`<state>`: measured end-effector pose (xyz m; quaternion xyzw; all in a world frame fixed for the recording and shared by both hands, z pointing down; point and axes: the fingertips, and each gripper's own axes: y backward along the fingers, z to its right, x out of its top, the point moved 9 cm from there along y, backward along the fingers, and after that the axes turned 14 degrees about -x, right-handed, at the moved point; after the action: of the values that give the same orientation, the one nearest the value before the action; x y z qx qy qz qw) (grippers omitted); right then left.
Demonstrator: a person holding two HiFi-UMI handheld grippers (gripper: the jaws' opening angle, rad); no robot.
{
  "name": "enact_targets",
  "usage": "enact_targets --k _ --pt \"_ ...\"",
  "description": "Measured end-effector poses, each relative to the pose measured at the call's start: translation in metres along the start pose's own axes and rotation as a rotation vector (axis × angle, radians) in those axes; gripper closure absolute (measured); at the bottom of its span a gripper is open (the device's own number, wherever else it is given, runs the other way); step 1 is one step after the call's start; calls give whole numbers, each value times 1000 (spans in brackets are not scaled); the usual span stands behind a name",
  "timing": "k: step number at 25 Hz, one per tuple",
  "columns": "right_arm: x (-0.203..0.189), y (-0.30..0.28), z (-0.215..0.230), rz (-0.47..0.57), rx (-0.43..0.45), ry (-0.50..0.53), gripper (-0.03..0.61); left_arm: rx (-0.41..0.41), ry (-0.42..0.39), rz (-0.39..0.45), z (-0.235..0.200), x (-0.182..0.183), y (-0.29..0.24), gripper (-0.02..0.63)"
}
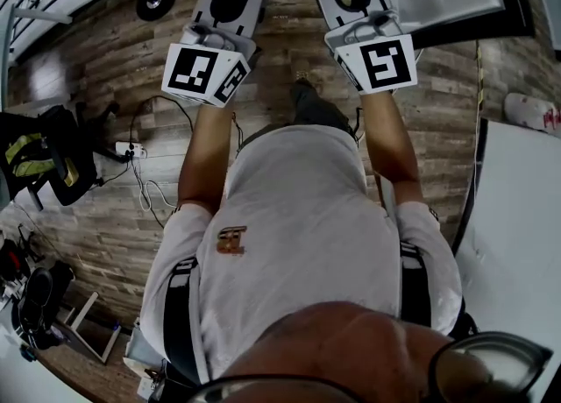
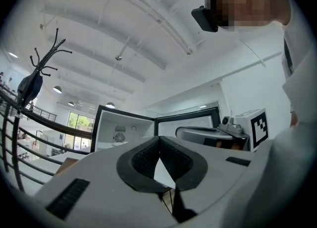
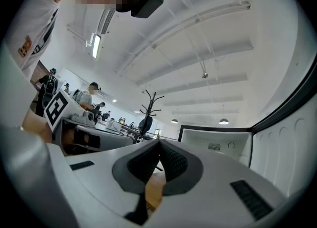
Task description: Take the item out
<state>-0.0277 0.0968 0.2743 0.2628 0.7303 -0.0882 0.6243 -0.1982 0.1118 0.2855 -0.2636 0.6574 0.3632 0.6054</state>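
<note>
White shirt [image 1: 298, 217] fills the low part of the head view. Beyond it, an open fridge [image 2: 124, 130] stands ahead of both hands, its white inside facing them. The left gripper [image 2: 159, 139] and right gripper [image 3: 159, 143] point almost level toward the fridge, side by side, neither clearly nearer, each with its jaws closed together on nothing. No view shows the item; it is probably inside the fridge, so its long axis cannot be told. A wood-plank floor [image 1: 105, 68] lies below, and a coat rack [image 3: 150, 105] stands left of the fridge.
</note>
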Motion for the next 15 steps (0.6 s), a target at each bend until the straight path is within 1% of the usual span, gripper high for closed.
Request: enact_targets --k 7,11,15 --pt "-25 -66 46 11 -11 8 546 3 -6 -10 -62 -12 -57 595" --pt "-36 -110 75 71 -17 -6 546 12 -6 -22 -97 -19 -92 595" --pt "-47 -143 106 96 -17 11 546 25 -13 -35 -121 -25 -131 595"
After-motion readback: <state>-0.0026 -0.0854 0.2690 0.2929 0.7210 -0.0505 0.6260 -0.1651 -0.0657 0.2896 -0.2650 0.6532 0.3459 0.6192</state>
